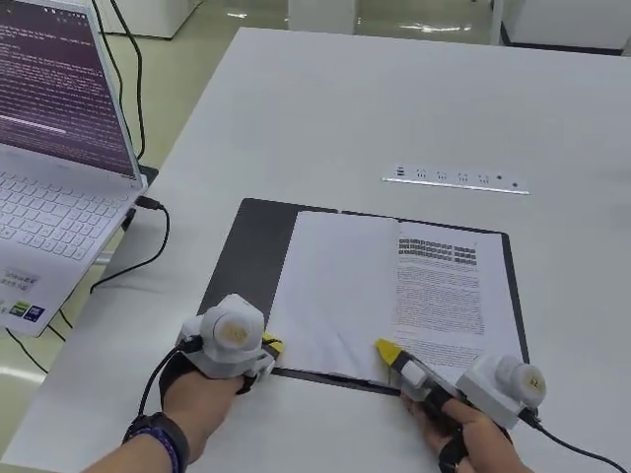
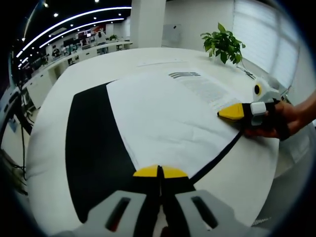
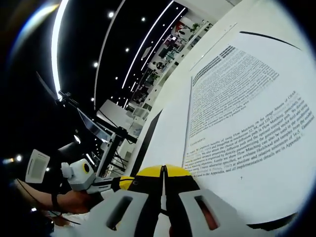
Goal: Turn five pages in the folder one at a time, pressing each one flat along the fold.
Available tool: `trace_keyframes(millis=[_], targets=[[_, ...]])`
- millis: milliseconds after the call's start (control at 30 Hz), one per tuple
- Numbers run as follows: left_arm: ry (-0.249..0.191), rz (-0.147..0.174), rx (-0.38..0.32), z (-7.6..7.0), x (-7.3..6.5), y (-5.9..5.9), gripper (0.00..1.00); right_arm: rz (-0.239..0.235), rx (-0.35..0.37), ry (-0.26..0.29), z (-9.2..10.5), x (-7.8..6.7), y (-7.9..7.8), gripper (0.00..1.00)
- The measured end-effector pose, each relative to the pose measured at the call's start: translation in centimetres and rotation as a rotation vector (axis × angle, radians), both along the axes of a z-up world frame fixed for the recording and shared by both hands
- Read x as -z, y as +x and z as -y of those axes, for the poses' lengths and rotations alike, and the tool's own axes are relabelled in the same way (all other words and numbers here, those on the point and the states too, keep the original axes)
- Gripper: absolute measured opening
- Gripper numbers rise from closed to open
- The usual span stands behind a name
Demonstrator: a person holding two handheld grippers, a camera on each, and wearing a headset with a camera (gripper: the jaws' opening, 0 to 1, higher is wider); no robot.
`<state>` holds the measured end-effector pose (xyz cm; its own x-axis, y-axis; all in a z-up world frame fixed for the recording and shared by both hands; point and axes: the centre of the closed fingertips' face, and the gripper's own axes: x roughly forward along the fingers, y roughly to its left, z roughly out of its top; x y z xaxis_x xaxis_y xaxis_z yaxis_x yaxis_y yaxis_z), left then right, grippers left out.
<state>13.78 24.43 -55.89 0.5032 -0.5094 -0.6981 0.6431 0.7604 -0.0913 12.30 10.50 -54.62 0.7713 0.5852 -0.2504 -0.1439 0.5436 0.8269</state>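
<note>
Left hand-held gripper (image 1: 272,346) and right hand-held gripper (image 1: 386,349), both closed and empty, at open folder (image 1: 246,246)
White desk (image 1: 325,108) carries folder beside laptop (image 1: 49,177); turned page (image 1: 335,286) lies left of fold, printed page (image 1: 444,286) right; right tip rests near fold, left at page corner, apparently to press flat

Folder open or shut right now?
Open. The folder lies spread flat on the table, its black cover bare at the left, a blank page left of the fold and a printed page right of it.
</note>
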Motion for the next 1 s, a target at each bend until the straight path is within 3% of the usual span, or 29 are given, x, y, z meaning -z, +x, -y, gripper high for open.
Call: trace_keyframes(millis=[200,267,333,500,667,700,733,767,833,867,933,1000], targets=[[0.017,-0.005,0.006,0.0,0.0,0.1,0.00,-0.017,0.005,-0.005,-0.2,0.1,-1.3,0.00],[0.014,-0.043,-0.026,0.0,0.0,0.2,0.00,-0.028,0.011,0.000,-0.2,0.1,-1.6,0.00],[0.042,-0.046,-0.011,0.1,0.0,0.2,0.00,-0.037,0.014,-0.007,-0.3,0.1,-1.7,0.00],[0.052,-0.073,-0.076,0.0,0.1,0.1,0.00,-0.065,0.026,-0.011,-0.2,0.3,-2.1,0.00],[0.050,-0.075,-0.101,-0.1,0.1,0.1,0.00,-0.098,0.024,-0.017,-0.3,0.1,-2.9,0.00],[0.040,-0.088,-0.096,0.0,0.0,0.1,0.00,-0.099,0.025,-0.018,-0.2,0.1,-3.0,0.00],[-0.005,-0.150,-0.101,0.5,0.0,-0.5,0.00,-0.103,0.028,-0.018,0.0,-0.2,-3.1,0.00],[-0.015,-0.179,-0.112,0.4,-0.1,-0.7,0.02,-0.104,0.030,-0.023,0.2,-0.3,-3.2,0.00],[-0.015,-0.133,-0.130,0.0,-1.1,-0.4,0.05,-0.086,0.041,-0.042,1.0,-0.9,-3.2,0.00],[-0.036,-0.115,-0.133,0.0,-1.8,-0.4,0.08,-0.082,0.044,-0.046,1.3,-1.3,-3.3,0.00],[-0.085,-0.117,-0.143,0.4,-2.5,-0.8,0.11,-0.079,0.063,-0.082,2.5,-1.5,-3.6,0.00],[-0.122,-0.140,-0.158,0.7,-3.2,-1.4,0.16,-0.079,0.071,-0.105,3.4,-1.7,-4.0,0.04]])
